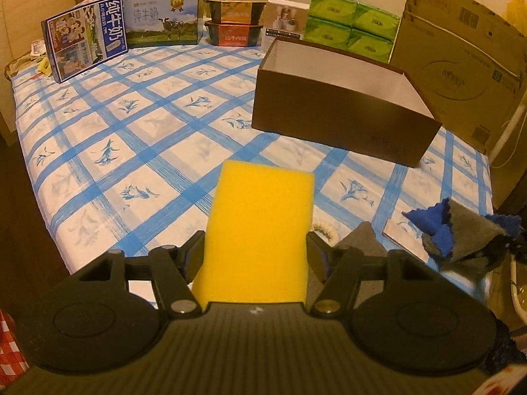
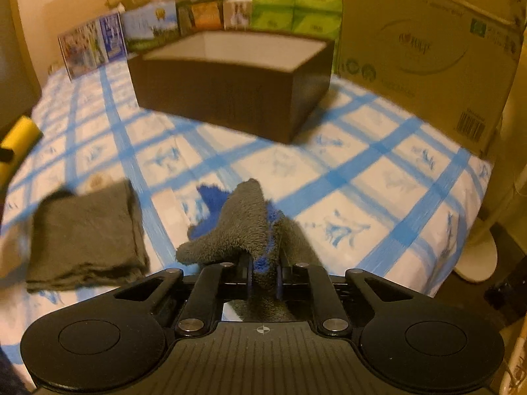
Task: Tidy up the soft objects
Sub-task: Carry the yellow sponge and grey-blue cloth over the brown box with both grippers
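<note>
A yellow sponge is being held upright between the jaws of the left gripper, the pads pressing on its two long sides; it is being carried clear of the bed surface, with its upper end pointing toward the open box. In the right wrist view the same sponge is being seen only as a yellow block at the far left edge.

A grey-and-blue cloth is being pinched by the right gripper, whose jaws are standing narrow and closed onto a bunched fold of the fabric. The grey face is draping over the fingers, and the blue face is showing beneath and behind it. Whether its lower part is being lifted off the sheet or is resting on it cannot be told.

A second cloth, a folded grey cloth, is lying flat on the sheet just left of the right gripper, apart from the pinched one.

A dark brown box, open at the top with a pale interior, is sitting on the blue checked bedsheet beyond both grippers; nothing is being seen inside the part of it that is visible. A large cardboard carton is standing to its right. Green tissue packs and milk cartons are being lined along the far edge.
</note>
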Motion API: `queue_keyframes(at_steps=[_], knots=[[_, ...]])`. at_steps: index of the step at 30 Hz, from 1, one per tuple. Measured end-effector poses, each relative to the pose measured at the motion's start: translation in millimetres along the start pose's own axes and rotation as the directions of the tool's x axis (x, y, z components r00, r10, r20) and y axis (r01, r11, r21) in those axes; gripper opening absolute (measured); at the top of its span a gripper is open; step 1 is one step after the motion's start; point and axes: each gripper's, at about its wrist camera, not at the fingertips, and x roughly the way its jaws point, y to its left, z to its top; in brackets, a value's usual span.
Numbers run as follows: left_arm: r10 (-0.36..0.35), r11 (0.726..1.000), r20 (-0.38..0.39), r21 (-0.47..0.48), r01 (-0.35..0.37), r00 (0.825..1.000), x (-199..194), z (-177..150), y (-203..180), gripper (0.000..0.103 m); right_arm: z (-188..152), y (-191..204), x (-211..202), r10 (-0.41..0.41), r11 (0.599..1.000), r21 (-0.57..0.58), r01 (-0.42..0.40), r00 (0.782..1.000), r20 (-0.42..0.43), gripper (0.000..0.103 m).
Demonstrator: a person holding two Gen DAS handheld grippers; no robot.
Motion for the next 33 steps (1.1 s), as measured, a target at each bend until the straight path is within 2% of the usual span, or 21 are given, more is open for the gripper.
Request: queue_keyframes(at_steps=[6,19,33], knots=[[0.009,1.0,0.022,-0.007,-0.008,1.0,-8,4,4,0.062,20,-4,-25,0.01,1.0,0.024,-0.012,0.997,0.077,0.012],[0.001,1.0,0.046,0.026,-0.002,0.999,-17,19,-5,0.062,44,3,-51,0.047,0.998,0.038,-0.053,0.989,0.138,0.012],[-0.038,0.993,0.09,0.115,0.027,0.995,-3,69,-33,0.062,85,3,-60,0.089,0.996,0.008,-0.091,0.981,0.174,0.012]])
